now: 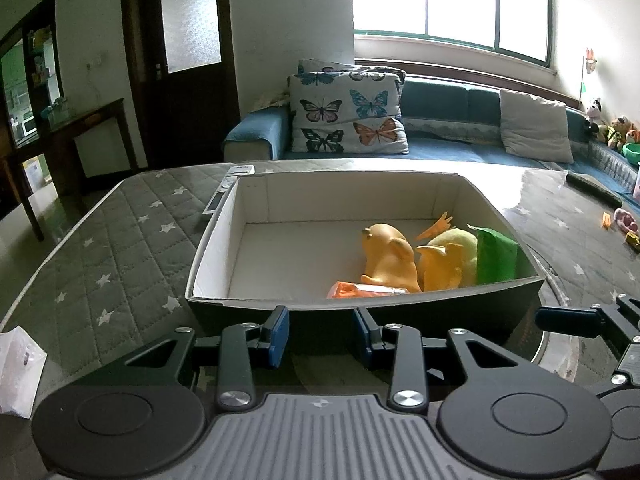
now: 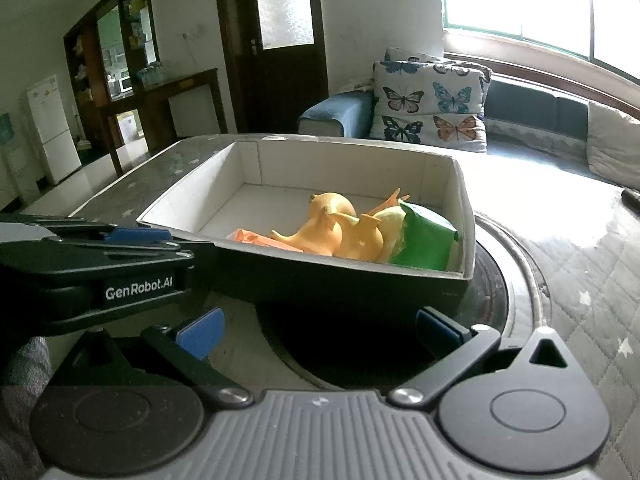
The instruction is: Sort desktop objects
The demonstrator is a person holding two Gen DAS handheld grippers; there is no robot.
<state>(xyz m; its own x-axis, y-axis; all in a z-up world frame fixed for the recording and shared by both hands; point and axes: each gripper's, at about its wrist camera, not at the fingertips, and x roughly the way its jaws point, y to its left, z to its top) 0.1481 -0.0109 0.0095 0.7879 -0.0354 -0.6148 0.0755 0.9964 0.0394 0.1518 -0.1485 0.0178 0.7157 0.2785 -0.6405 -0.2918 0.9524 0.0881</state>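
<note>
**Both grippers empty in front of the box: pick the next item**

I hold the left gripper (image 1: 320, 334) with fingers partly apart and empty; the right gripper (image 2: 320, 330) has fingers wide apart and empty. The box (image 1: 400, 312) sits just ahead of both sets of fingertips.

Procedure: I judge the next step is fetching a loose toy (image 1: 625, 220), far right of the left fingers. I approach low, centre it between the pads, then close.

Count in box: two yellow rubber toys (image 1: 390, 256), one green packet (image 1: 496, 254), one orange packet (image 1: 360, 290).
</note>
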